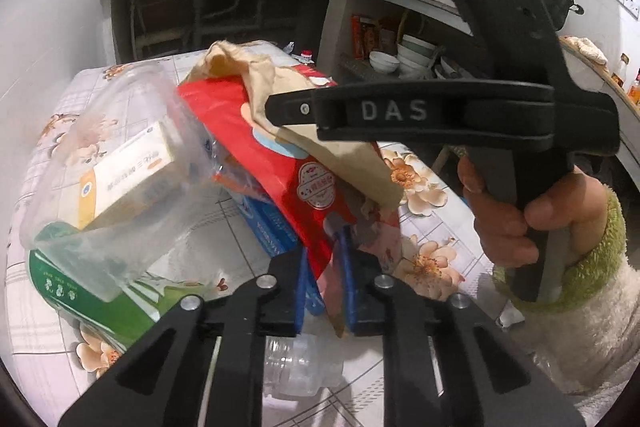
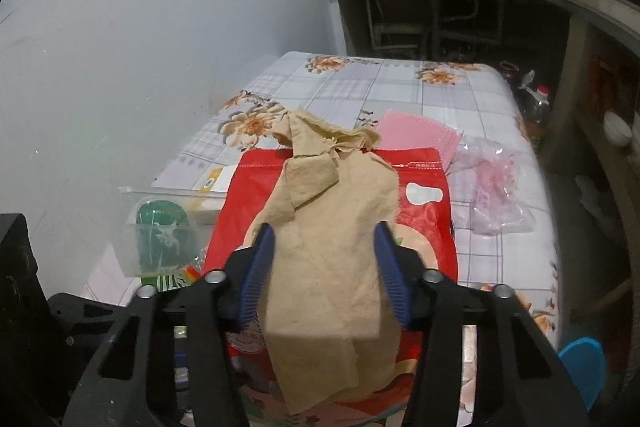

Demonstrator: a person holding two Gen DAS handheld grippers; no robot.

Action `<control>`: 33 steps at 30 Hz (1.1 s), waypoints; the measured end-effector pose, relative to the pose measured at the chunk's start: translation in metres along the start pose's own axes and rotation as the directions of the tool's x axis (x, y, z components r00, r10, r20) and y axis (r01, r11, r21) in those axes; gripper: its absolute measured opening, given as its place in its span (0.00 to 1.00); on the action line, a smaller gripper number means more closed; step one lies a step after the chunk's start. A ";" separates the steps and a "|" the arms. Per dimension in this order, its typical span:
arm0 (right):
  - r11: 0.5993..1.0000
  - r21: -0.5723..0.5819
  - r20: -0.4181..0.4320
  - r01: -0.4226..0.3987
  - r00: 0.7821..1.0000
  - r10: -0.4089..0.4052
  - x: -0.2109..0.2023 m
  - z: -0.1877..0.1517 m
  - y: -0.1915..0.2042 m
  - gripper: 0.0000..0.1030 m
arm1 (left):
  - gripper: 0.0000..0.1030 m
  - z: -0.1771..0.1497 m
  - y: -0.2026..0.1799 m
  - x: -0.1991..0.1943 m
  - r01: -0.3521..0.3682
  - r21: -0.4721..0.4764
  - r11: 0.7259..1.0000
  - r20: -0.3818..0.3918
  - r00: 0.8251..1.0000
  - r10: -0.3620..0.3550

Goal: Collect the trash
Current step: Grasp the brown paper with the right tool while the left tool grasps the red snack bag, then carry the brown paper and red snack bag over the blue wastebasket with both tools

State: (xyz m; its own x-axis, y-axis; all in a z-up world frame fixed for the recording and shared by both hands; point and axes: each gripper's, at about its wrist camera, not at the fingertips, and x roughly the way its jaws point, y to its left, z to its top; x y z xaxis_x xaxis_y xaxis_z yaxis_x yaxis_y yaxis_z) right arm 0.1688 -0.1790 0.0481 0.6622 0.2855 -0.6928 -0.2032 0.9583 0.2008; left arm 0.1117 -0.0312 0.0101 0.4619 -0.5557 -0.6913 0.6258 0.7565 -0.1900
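Tools first. My left tool (image 1: 326, 263) has its blue pads closed tight on the lower edge of the red pouch (image 1: 280, 163), so I judge the pouch is held tilted up as a carrying surface for the other trash. My right tool (image 2: 326, 267) stands wide apart, one pad on each side of the brown paper (image 2: 332, 227); the pads do not press it, so nothing is gripped there. The paper lies draped over the pouch, which keeps it off the table (image 2: 360, 83). Left of the pouch sits a clear plastic tub (image 1: 116, 163) with a small white box (image 1: 128, 175) showing through it. Far right on the table, well apart, lie a pink sheet (image 2: 416, 131) and a crumpled clear bag (image 2: 492, 187), apparently uncollected.
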 end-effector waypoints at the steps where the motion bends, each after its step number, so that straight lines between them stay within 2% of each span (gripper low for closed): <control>1: 1.000 0.007 -0.004 -0.007 1.000 0.007 -0.001 0.000 0.000 0.19 | 0.10 0.000 -0.001 -0.001 0.004 0.000 1.000 0.005 1.000 -0.004; 3: 0.999 0.031 -0.012 -0.026 1.000 0.026 -0.002 0.002 -0.004 0.05 | 0.07 0.001 -0.002 -0.004 0.014 0.005 1.000 0.020 1.000 -0.014; 4: 0.998 0.049 -0.010 -0.041 0.999 0.041 -0.004 0.004 -0.007 0.02 | 0.07 0.001 -0.004 -0.005 0.016 0.010 1.000 0.027 1.000 -0.016; 7: 0.993 0.084 0.031 -0.077 0.997 0.075 -0.009 0.010 -0.013 0.00 | 0.04 0.003 -0.009 -0.012 0.020 0.029 0.999 0.064 0.998 -0.022; 11: 0.992 0.085 0.138 -0.088 0.987 0.076 -0.031 0.024 -0.014 0.00 | 0.01 0.006 -0.018 -0.023 0.023 0.054 0.998 0.113 0.993 -0.029; 13: 0.992 0.087 0.207 -0.088 0.976 0.069 -0.049 0.032 -0.016 0.00 | 0.00 0.009 -0.024 -0.030 0.017 0.073 0.997 0.147 0.989 -0.027; 18: 0.990 0.111 0.359 -0.083 0.933 0.038 -0.091 0.048 -0.026 0.00 | 0.00 0.015 -0.028 -0.033 0.024 0.080 0.997 0.173 0.984 -0.037; 26: 0.987 0.159 0.497 -0.029 0.866 -0.055 -0.150 0.051 -0.051 0.00 | 0.00 0.016 -0.038 -0.039 0.056 0.104 0.993 0.211 0.974 -0.077; 30: 0.980 0.197 0.559 0.009 0.821 -0.120 -0.186 0.048 -0.066 0.00 | 0.00 0.020 -0.053 -0.043 0.090 0.134 0.987 0.230 0.966 -0.119; 33: 0.972 0.229 0.603 0.051 0.777 -0.182 -0.215 0.037 -0.074 0.00 | 0.00 0.024 -0.068 -0.046 0.117 0.162 0.980 0.242 0.958 -0.154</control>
State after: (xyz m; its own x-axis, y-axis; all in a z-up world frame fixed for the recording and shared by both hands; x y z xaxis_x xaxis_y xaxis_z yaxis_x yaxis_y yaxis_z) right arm 0.0684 -0.3110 0.2079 0.9863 0.0516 -0.1569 0.0011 0.9479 0.3185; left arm 0.0625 -0.0651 0.0715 0.4980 -0.7325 -0.4642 0.7688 0.6205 -0.1543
